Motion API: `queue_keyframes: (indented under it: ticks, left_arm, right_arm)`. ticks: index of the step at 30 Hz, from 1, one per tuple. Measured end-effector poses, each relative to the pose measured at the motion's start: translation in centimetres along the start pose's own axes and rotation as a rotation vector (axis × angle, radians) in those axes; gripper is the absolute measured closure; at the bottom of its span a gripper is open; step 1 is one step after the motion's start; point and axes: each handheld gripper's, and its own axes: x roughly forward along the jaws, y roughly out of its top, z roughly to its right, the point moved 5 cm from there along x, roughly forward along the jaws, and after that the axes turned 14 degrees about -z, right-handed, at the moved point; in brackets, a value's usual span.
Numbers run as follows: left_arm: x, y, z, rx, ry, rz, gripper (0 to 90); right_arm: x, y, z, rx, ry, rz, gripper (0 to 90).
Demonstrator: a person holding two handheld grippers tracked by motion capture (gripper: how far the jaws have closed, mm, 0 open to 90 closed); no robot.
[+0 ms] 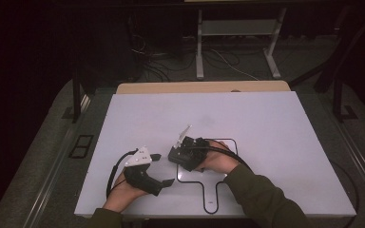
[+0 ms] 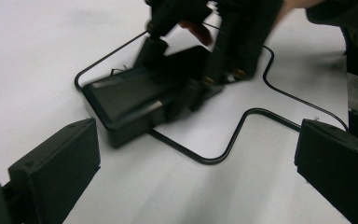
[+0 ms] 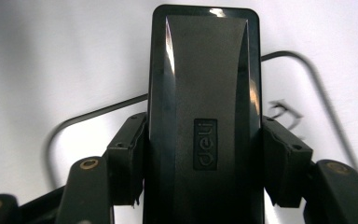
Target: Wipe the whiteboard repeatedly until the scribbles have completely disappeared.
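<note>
Jaws of the right gripper point(image 3: 205, 161) stand clamped on the two long sides of a black box point(image 3: 205, 107), a glossy oblong case marked "deli" on its top face; the case projects forward from between the pads point(image 3: 127, 161), lengthwise along the tool axis. In the left gripper view the case point(image 2: 128, 95) lies low over the white table point(image 2: 37, 56), beyond and between the left gripper's own jaws. Left gripper point(image 1: 164, 182) is held with jaws spread wide apart and nothing between them. A black outline point(image 2: 223, 149) drawn on the table passes beneath the case. Farther off, the high view shows the right gripper point(image 1: 183, 156) ahead of the left, both hands near the table's near edge
</note>
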Motion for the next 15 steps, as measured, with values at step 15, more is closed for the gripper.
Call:
queue_keyframes:
  ticks: [15]
  left_arm:
    - [-0.1, 0.0, 0.0, 0.002, -0.001, 0.005, 0.0]
  right_arm:
    - [0.2, 0.8, 1.0, 0.003, 0.007, -0.02, 38.4]
